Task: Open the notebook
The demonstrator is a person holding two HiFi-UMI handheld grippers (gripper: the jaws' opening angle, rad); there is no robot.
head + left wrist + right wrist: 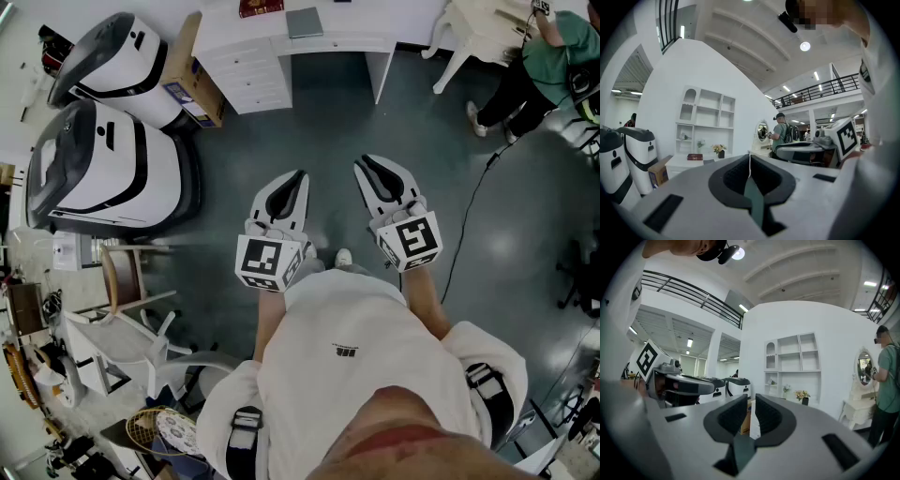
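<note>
A flat grey notebook (pixel 305 22) lies on the white desk (pixel 328 42) far ahead of me, with a dark red book (pixel 261 7) to its left. The left gripper view shows that red book (pixel 694 157) on the same desk. I hold both grippers level over the floor, well short of the desk. My left gripper (pixel 298 176) (pixel 750 157) has its jaws together, with only a thin line between them. My right gripper (pixel 361 167) (pixel 751 399) shows a narrow gap with nothing in it.
Two big white machines (pixel 103 169) and a cardboard box (pixel 192 80) stand at the left. A person (pixel 544 56) is at the upper right by a white chair. A cable (pixel 469 216) runs across the floor. Chairs and clutter (pixel 131 309) crowd the lower left.
</note>
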